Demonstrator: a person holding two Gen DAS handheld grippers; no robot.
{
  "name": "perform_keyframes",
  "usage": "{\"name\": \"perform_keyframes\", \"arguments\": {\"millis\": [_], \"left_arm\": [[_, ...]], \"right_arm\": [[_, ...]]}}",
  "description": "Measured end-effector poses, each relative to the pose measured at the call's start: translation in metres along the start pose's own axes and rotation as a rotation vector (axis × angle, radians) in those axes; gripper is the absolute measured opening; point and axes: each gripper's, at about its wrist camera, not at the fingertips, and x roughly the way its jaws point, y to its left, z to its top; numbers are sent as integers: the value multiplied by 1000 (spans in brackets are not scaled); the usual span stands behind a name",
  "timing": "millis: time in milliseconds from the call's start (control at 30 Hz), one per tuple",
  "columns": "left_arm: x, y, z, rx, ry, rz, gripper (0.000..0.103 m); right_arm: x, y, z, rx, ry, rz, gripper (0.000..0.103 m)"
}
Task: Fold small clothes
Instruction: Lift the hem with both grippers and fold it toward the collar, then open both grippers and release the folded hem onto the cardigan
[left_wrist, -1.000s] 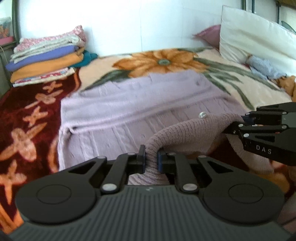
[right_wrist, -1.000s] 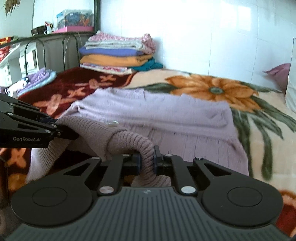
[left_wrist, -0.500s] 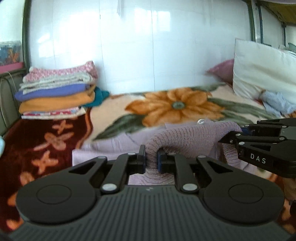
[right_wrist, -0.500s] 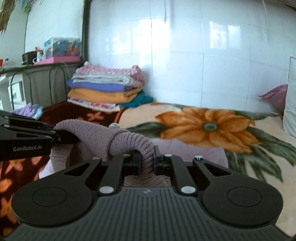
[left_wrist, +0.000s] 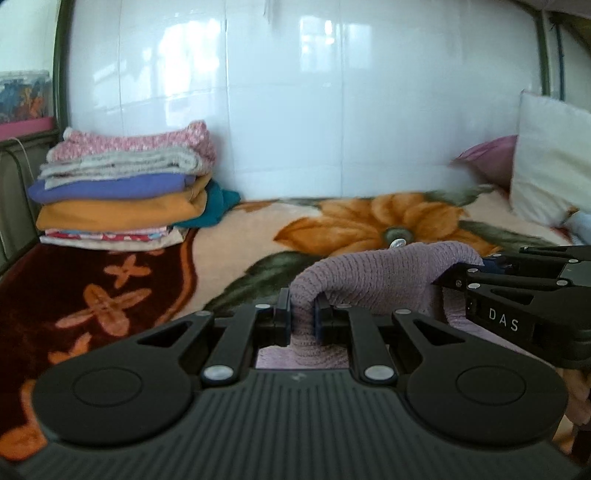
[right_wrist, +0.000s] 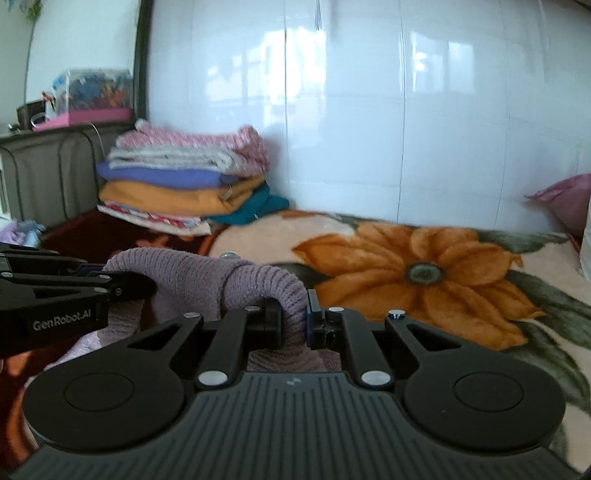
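Note:
A lilac knitted sweater (left_wrist: 376, 277) with a pearl button is held up off the bed by both grippers. My left gripper (left_wrist: 302, 319) is shut on one part of its ribbed edge. My right gripper (right_wrist: 293, 321) is shut on the edge a short way along; it shows from the side at the right of the left wrist view (left_wrist: 454, 275). The sweater (right_wrist: 184, 273) stretches between them in a short arc. My left gripper shows at the left of the right wrist view (right_wrist: 147, 286). The sweater's lower part hangs hidden behind the gripper bodies.
A floral blanket (left_wrist: 369, 225) covers the bed. A stack of folded clothes (left_wrist: 122, 184) sits at the back left against the tiled wall, also in the right wrist view (right_wrist: 184, 181). A white pillow (left_wrist: 550, 166) and a pink one (left_wrist: 487, 158) lie at the right.
Both grippers have lifted the sweater's edge up and tilted toward the wall. The flat sweater body that lay spread on the bed has dropped out of sight below the grippers.

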Motion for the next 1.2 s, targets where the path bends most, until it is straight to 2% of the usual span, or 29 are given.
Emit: {"name": "perform_keyframes", "arguments": {"millis": [267, 433, 533, 633, 733, 800, 867, 933, 1200], "left_arm": [[64, 5, -30, -25, 118, 30, 15], [88, 6, -46, -36, 191, 36, 16], [96, 9, -51, -47, 209, 34, 17], [93, 11, -48, -54, 216, 20, 18], [84, 19, -42, -80, 225, -5, 23], [75, 22, -38, -87, 217, -6, 31], [63, 27, -34, -84, 204, 3, 48], [50, 30, -31, -77, 186, 5, 52], [6, 30, -29, -29, 173, -59, 52]], "right_arm": [[70, -2, -34, 9, 135, -12, 13], [93, -4, -53, 11, 208, -9, 13], [96, -5, -59, 21, 216, 2, 14], [91, -9, -56, 33, 212, 25, 20], [76, -13, -50, 44, 192, 41, 28], [62, -16, -48, 54, 175, 46, 38], [47, -21, -46, 56, 162, 47, 44], [33, -25, -46, 48, 151, 51, 44], [-22, -26, -56, -2, 136, 94, 45]]}}
